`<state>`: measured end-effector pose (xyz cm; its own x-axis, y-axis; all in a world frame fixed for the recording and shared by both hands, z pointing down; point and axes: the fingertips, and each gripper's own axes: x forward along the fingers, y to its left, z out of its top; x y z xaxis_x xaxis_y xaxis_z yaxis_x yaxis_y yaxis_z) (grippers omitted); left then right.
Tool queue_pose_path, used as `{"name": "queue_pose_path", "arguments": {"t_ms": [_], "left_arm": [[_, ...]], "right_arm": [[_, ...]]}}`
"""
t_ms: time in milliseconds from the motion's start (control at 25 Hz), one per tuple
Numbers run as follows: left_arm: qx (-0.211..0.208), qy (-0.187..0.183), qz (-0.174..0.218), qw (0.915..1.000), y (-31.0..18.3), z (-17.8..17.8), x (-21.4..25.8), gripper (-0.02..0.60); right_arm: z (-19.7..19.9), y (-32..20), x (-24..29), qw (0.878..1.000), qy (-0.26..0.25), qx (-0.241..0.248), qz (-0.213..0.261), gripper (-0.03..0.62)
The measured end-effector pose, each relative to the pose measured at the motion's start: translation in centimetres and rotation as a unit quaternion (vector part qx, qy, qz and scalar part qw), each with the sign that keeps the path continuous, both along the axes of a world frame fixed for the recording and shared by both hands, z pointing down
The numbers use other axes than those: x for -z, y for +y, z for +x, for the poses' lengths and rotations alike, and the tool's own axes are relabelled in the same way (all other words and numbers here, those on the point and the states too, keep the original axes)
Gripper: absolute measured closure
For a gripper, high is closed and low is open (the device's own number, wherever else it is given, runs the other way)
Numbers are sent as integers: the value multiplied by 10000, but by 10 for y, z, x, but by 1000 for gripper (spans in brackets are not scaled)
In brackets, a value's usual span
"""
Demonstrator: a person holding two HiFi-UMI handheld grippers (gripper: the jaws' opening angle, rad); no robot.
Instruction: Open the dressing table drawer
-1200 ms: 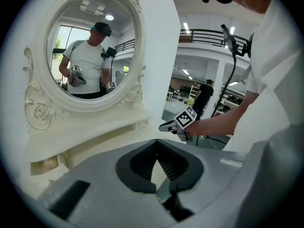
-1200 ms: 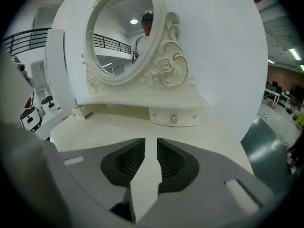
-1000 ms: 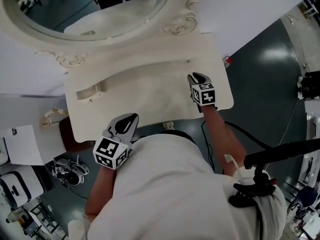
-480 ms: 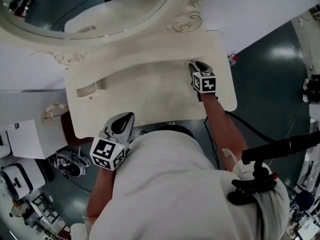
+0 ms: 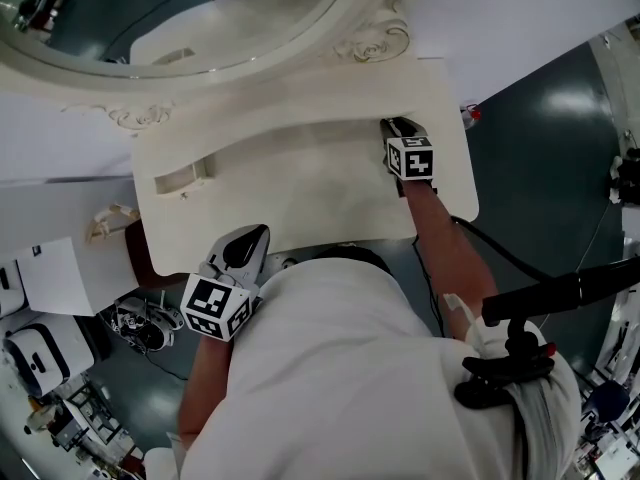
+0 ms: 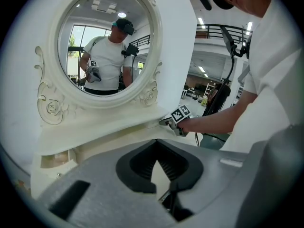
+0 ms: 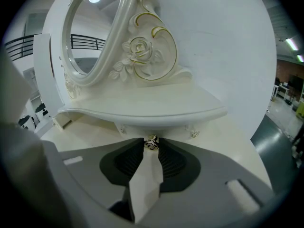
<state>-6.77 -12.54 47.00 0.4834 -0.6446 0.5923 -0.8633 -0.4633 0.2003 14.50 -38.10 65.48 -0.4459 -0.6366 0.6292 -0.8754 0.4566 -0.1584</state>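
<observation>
Change since a second ago: right gripper (image 5: 400, 128) now sits slightly higher in the head view, its tip closer to the raised shelf; left gripper (image 5: 254, 238) is in almost the same place.
Mirror (image 5: 150, 18): oval, in a carved cream frame with rose scrolls, filling the upper left of the head view.
Left gripper: lower left of the head view, just off the front edge of the table, apart from it. Its own view shows the jaws together with nothing between them.
Dressing table (image 5: 300, 198): cream, curved top across the middle of the head view, with a raised shelf (image 7: 142, 109) below the mirror.
Drawer (image 7: 159, 128): small cream front tucked just under the shelf overhang, right of centre on the table.
Drawer knob (image 7: 151, 143): small, metal, rose-shaped, at the middle of the drawer front.
Right gripper: upper right of the head view, lying over the table top and pointing at the drawer. Its own view shows the two jaw tips pressed against either side of the knob.
Person: white shirt (image 5: 350, 368) fills the lower centre; bare right forearm (image 5: 445, 258) reaches up to the right gripper.
</observation>
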Motion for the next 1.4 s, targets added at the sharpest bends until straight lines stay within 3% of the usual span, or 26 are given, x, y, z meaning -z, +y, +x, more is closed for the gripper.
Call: {"name": "queue_pose_path", "arguments": {"t_ms": [1400], "left_arm": [[-250, 117, -15, 9996, -6, 8, 1, 580]], "right_arm": [[11, 18, -5, 9998, 147, 44, -136, 499]]}}
